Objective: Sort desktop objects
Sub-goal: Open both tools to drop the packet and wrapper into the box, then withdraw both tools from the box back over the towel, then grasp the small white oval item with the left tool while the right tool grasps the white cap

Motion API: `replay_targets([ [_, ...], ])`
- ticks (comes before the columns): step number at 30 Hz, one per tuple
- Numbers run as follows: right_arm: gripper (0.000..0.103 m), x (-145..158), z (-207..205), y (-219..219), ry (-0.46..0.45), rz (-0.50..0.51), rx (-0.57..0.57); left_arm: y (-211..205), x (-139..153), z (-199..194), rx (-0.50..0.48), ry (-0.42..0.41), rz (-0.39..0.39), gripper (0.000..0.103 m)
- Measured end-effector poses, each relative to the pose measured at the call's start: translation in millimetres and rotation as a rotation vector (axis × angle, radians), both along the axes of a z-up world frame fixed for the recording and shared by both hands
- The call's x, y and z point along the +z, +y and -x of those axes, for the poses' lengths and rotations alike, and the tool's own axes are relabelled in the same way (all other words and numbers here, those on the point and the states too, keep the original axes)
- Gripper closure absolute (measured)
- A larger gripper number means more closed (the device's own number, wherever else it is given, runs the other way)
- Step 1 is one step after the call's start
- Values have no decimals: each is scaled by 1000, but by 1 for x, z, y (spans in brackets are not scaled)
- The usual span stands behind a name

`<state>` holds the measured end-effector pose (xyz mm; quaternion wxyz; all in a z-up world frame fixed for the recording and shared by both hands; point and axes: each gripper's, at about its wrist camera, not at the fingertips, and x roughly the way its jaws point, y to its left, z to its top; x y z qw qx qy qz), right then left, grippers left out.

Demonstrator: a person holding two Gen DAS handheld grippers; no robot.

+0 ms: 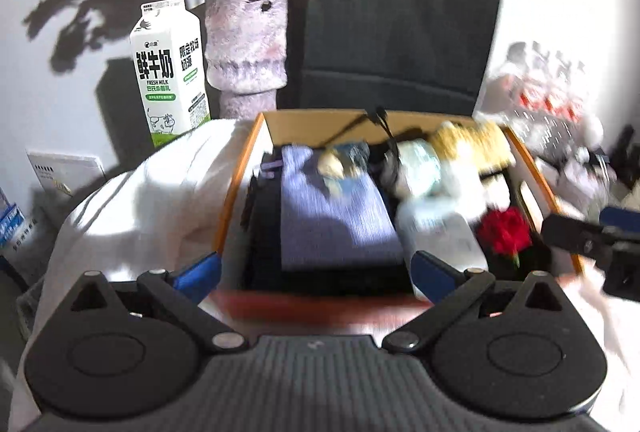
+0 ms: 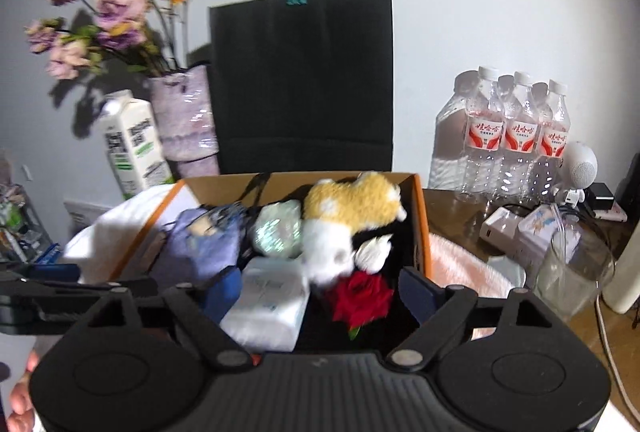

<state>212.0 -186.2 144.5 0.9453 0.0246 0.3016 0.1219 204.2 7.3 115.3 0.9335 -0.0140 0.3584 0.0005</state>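
Observation:
An orange-rimmed cardboard box (image 1: pixel 237 188) (image 2: pixel 422 228) sits just ahead of both grippers. It holds a folded purple cloth (image 1: pixel 332 220) (image 2: pixel 204 252), a yellow and white plush toy (image 1: pixel 468 152) (image 2: pixel 352 208), a white tissue pack (image 1: pixel 440 236) (image 2: pixel 268 300), a red rose (image 1: pixel 506 232) (image 2: pixel 362 298) and a pale green bundle (image 2: pixel 278 230). My left gripper (image 1: pixel 314 272) is open over the box's near edge, nothing between its blue fingers. My right gripper (image 2: pixel 320 290) is open too, above the tissue pack and rose, touching neither. Each gripper shows at the side of the other's view.
Behind the box stand a milk carton (image 1: pixel 170 72) (image 2: pixel 134 148), a vase of dried flowers (image 1: pixel 246 44) (image 2: pixel 186 120) and a black paper bag (image 1: pixel 400 28) (image 2: pixel 302 80). Water bottles (image 2: pixel 516 132), a glass jar (image 2: pixel 572 272) and chargers (image 2: pixel 508 228) are at right. White cloth (image 1: pixel 152 200) lies left, a pink towel (image 2: pixel 460 260) right.

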Motion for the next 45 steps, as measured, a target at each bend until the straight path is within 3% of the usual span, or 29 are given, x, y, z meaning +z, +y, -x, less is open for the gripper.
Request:
replay_targets([
  [4,15,-10,44,-15,-29,-66,24,-7,-6,46,-59,-42,-10,0],
  [10,14,-35,119,-27,-48,-33,72,-3,-34,134,-164,-127,10,0],
  [15,14,-60,187,-38,-34,-57,79,22,-57,210,-74,-161,99,0],
  [20,14,-77,252,-38,-117,-25,59,14,-64,264,-84,-207,-27,0],
  [23,13,-81,278,-34,-171,32,33,5,-63,281,-130,-238,-57,0],
  [29,8,-81,284,-48,-182,24,2,-9,-70,276,-180,-240,-38,0],
  [33,8,-77,258,-57,-163,6,-4,-14,-64,253,-236,-243,6,3],
  [37,8,-73,227,-55,-175,15,-8,-21,-55,220,-250,-271,-16,19],
  [40,9,-73,202,-48,-192,24,20,-23,-59,193,-258,-237,-7,25],
  [45,11,-79,153,-33,-184,47,77,-27,-71,144,-261,-181,9,26],
])
